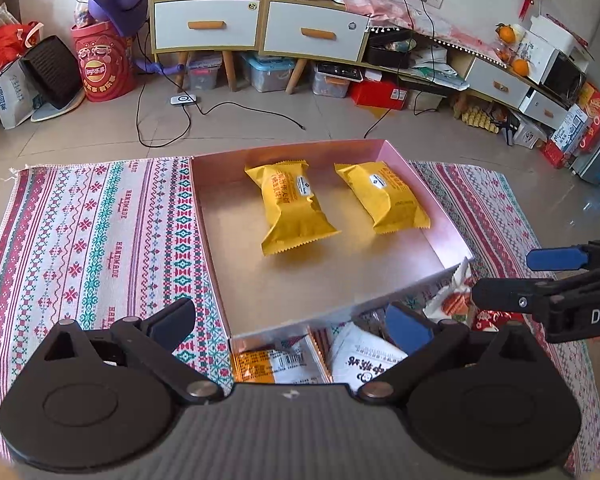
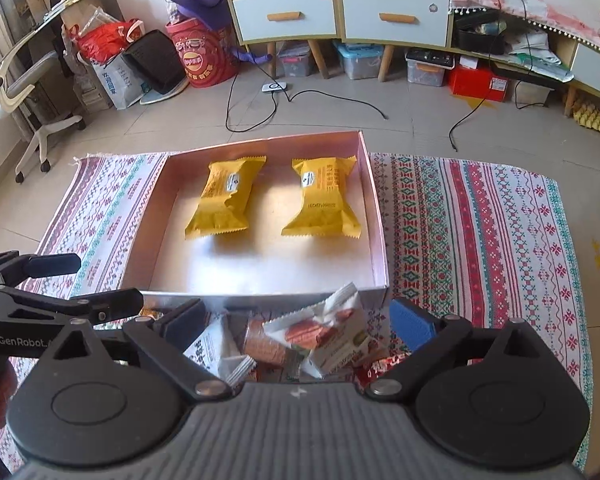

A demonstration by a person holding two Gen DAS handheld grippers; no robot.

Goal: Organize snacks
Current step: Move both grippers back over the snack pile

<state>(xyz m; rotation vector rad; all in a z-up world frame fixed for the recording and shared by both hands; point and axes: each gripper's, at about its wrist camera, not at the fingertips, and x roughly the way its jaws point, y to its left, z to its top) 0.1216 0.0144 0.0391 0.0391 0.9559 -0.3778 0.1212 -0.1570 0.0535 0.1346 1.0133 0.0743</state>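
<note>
Holding both tongs wide with nothing between their tips, we hover the left gripper [image 1: 296, 322] and right gripper [image 2: 300, 320] over a heap of mixed snack packets [image 2: 320, 340] just before the pink box [image 2: 374, 208]. Inside it two yellow packets [image 1: 292, 210] [image 1: 384, 196] lie side by side, apart, on the patterned cloth [image 1: 100, 232].

The shallow pink cardboard tray [image 2: 374, 216] has a faintly shiny, smooth floor – sunlight glares off it. Two yellow crimped foil-like snack packets [image 2: 222, 200] [image 2: 324, 200] inside look glossy and creased. Under the tray lies a woven cotton-like cloth [image 2: 480, 220] with red and teal patterns, matt and coarse. At six o'clock, white plastic snack wrappers [image 2: 324, 332] gleam – beside them, matt black plastic gripper arms with blue ribbed rubbery pads [image 2: 412, 328] and small metal pivot pins [image 2: 384, 389].
</note>
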